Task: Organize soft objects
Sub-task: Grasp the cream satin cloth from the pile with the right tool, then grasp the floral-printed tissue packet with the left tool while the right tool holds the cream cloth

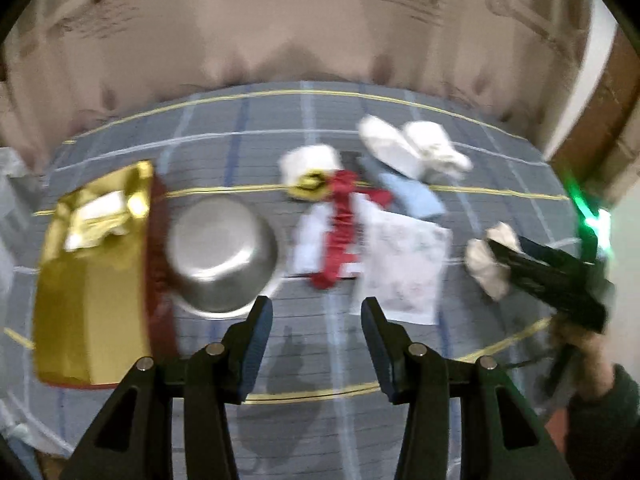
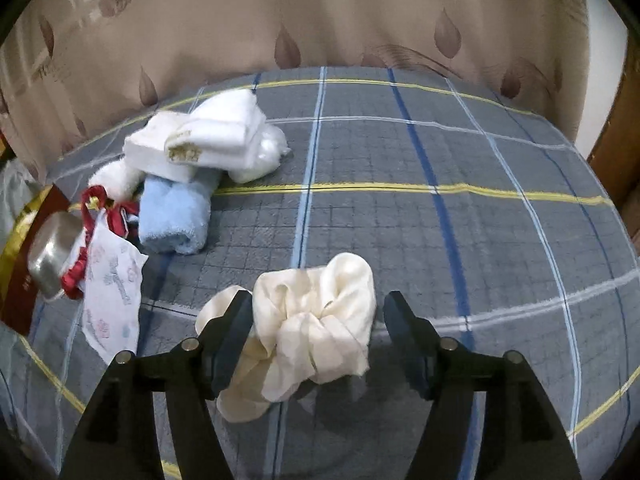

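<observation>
A knotted cream cloth [image 2: 320,332] lies on the plaid cover between the fingers of my right gripper [image 2: 318,298]. The jaws stand apart; the left finger brushes the cloth and the right one is clear of it. In the left wrist view the same cloth [image 1: 486,264] sits at the right gripper's [image 1: 498,246] tip. Folded white towels [image 2: 200,140], a rolled blue towel [image 2: 176,216], a red ribbon [image 1: 340,228] and a printed white cloth [image 1: 404,268] lie in a loose heap. My left gripper [image 1: 316,306] hangs open over bare cover, with nothing between its fingers.
A steel bowl [image 1: 222,248] rests beside a gold box [image 1: 92,280] with a red edge at the left. A white roll with a yellow label [image 1: 308,164] lies behind the ribbon. A patterned headboard [image 2: 320,12] rises behind the grey plaid cover [image 2: 440,220].
</observation>
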The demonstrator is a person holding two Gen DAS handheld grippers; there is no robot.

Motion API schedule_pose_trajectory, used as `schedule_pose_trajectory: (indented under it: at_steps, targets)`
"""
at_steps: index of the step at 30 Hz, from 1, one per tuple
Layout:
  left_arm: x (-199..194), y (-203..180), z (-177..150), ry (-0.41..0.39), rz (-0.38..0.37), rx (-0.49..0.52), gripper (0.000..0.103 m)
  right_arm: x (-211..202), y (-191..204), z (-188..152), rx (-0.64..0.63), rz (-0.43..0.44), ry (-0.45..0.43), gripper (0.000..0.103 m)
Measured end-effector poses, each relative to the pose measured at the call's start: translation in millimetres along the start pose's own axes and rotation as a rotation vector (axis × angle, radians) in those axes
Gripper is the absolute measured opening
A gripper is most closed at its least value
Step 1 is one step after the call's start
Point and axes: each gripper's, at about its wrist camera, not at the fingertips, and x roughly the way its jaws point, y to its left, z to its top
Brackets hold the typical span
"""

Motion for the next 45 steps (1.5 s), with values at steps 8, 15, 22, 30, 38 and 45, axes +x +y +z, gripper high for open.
schedule_pose_trajectory:
  at_steps: [8, 15, 22, 30, 38, 45]
  targets:
    - [22, -31, -2, 0.023, -0.088, 0.017, 0.047, 11, 12, -5, -0.085, -0.034, -0.023, 0.021]
    - [49, -61, 1, 0.062, -0.145, 0.059, 0.054, 8, -15, -13, -0.052, -0.057, -0.058, 0.021]
    - [79, -71, 17, 0.095, -0.07, 0.043, 0.056, 9, -8, -14, -0.083, -0.089, -0.064, 0.023]
    - [104, -78, 25, 0.107, -0.022, 0.035, 0.056, 8, -8, -15, -0.071, -0.067, -0.063, 0.024]
    - [113, -86, 21, 0.096, 0.043, 0.084, 0.057, 11, -14, -12, -0.068, -0.057, -0.062, 0.025]
    - [110, -83, 15, 0.137, 0.033, 0.062, 0.033, 11, -14, -11, -0.063, -0.051, -0.061, 0.026]
